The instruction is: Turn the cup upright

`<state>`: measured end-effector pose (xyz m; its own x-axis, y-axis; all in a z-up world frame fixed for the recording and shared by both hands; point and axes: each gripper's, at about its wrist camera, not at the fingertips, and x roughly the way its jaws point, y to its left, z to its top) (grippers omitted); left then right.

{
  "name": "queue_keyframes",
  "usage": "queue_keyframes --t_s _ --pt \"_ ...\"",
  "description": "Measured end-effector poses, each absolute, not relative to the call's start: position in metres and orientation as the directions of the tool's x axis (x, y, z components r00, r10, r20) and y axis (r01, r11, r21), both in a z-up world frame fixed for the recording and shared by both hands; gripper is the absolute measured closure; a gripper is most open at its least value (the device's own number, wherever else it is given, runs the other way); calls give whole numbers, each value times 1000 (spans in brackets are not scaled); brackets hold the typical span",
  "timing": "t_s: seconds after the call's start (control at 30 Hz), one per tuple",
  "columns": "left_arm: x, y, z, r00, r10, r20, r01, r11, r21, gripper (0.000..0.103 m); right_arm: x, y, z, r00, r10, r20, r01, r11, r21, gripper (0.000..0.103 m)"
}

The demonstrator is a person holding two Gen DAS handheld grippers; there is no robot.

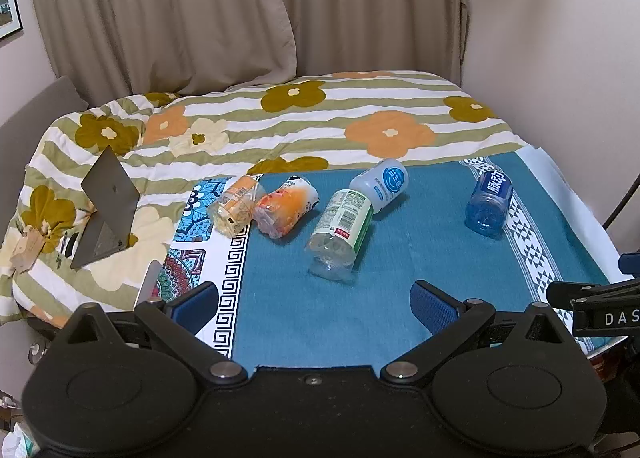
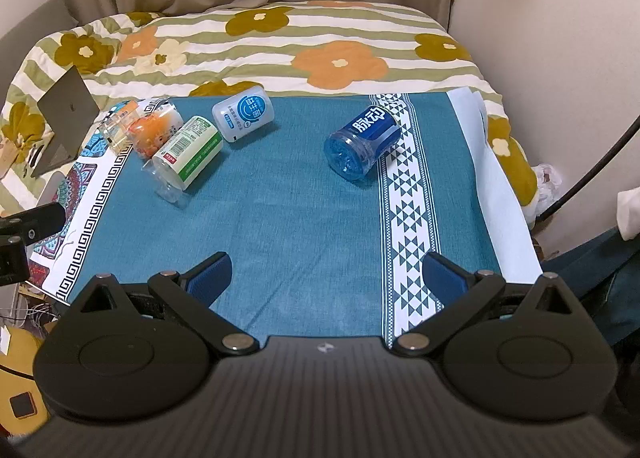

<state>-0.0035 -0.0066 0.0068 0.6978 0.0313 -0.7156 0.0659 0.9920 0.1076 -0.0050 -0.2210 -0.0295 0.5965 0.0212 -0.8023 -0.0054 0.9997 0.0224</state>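
Several cut-bottle cups lie on their sides on a teal cloth (image 1: 400,278). A blue cup (image 1: 489,198) lies at the right, also in the right wrist view (image 2: 362,144). A green-labelled clear cup (image 1: 340,232) lies mid-table, also in the right wrist view (image 2: 186,152), touching a white cup (image 1: 382,184) with a blue logo (image 2: 244,112). An orange cup (image 1: 286,204) and a yellow-labelled cup (image 1: 236,204) lie at the left. My left gripper (image 1: 316,300) is open and empty, near the green-labelled cup. My right gripper (image 2: 328,274) is open and empty, well short of the blue cup.
A flowered striped blanket (image 1: 320,114) covers the bed behind the cloth. A grey tablet on a stand (image 1: 106,210) sits at the left on the blanket. Curtains and walls close the back and right. The right gripper's body (image 1: 600,306) shows at the right edge.
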Motion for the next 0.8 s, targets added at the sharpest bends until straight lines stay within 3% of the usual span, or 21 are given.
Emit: queue_keyframes --t_s 0.3,0.63,0.8 --pt "-4 -9 14 696 73 -714 3 994 105 0 1 -229 -24 597 43 -801 -36 999 26 0" --pt "7 5 28 695 199 -691 -137 980 144 0 32 -244 -25 589 121 -799 -159 987 32 0" --pt "31 30 36 702 196 -685 -133 981 145 0 50 -242 -36 563 139 -814 -181 983 42 0"
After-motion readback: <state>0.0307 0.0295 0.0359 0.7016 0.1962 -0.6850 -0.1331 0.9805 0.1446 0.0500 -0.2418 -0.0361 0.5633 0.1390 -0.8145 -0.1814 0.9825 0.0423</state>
